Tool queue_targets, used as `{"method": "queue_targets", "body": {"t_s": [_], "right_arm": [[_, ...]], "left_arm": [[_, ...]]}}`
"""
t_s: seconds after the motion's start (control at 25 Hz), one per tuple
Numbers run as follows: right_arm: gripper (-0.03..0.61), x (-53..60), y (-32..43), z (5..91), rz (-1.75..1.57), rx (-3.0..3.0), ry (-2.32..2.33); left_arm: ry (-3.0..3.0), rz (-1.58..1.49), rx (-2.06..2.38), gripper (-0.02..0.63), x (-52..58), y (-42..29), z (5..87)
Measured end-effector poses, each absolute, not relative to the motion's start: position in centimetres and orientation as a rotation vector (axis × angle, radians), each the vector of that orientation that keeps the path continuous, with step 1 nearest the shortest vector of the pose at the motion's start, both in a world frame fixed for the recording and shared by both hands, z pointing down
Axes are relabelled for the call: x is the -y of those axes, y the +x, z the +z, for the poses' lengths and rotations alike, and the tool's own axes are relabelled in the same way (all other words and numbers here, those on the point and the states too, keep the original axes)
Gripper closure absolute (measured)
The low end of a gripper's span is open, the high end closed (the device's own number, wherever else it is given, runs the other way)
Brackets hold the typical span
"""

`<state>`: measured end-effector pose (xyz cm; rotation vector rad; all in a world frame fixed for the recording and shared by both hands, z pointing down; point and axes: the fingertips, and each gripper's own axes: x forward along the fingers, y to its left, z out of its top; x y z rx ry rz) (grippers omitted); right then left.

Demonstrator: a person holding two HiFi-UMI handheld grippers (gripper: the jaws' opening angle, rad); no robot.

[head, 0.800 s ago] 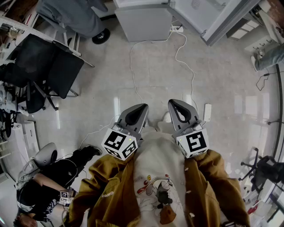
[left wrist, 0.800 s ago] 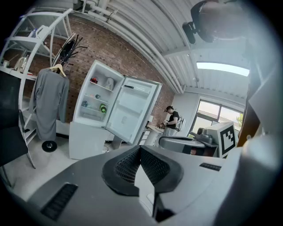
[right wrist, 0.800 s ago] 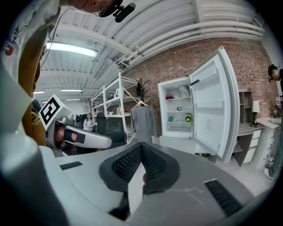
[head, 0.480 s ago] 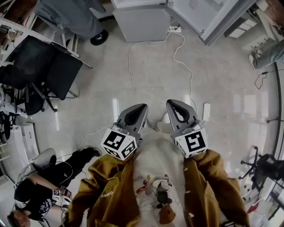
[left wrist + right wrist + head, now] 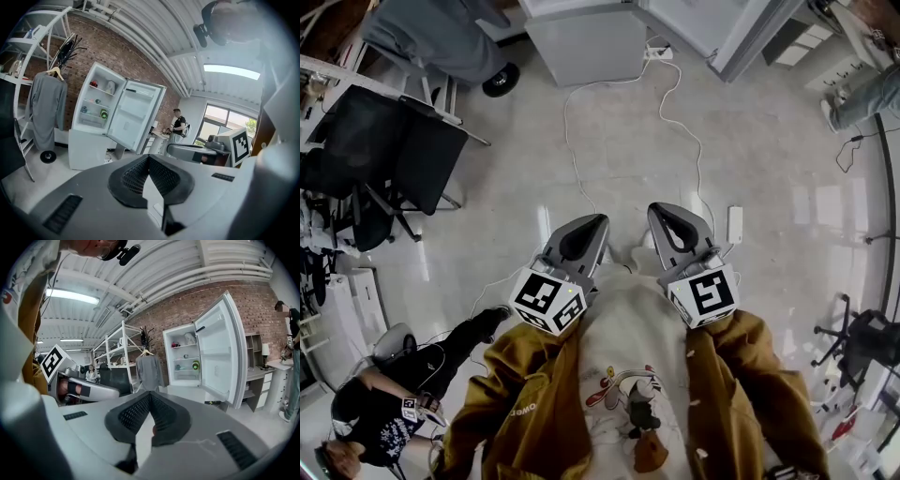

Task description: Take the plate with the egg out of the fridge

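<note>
Both closed, empty: left tool [image 5: 149,158], right tool [image 5: 150,394]. Open fridge [image 5: 86,147] far ahead; plate with egg not discernible on shelves [image 5: 93,118]. Expect stiff, breakable plate, egg rolling: pinch rim, keep level.

Head view down, others toward fridge [image 5: 89,147]

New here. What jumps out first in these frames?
The tall white fridge stands wide open against the red brick wall, with items on its shelves, across the pale floor. Close up, the grey left tool and grey right tool sit side by side before the person's mustard jacket, both shut and empty.
</note>
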<state>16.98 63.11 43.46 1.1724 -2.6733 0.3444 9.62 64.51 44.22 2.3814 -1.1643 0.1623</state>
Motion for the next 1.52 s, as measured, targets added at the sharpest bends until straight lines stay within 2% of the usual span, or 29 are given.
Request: {"method": "queue_targets", "body": {"t_s": [0.92,1.52], "right_arm": [[0.572,-62.0,25.9,46.2,0.421,2.68,1.143],[0.572,-55.2,22.8,47.7,0.46,2.628,1.092]], "left_arm": [[2.302,0.181,1.226,0.606,-63.7,17.9,46.5],[2.284,0.134,1.183,0.606,-55.4,15.6,47.6]]}}
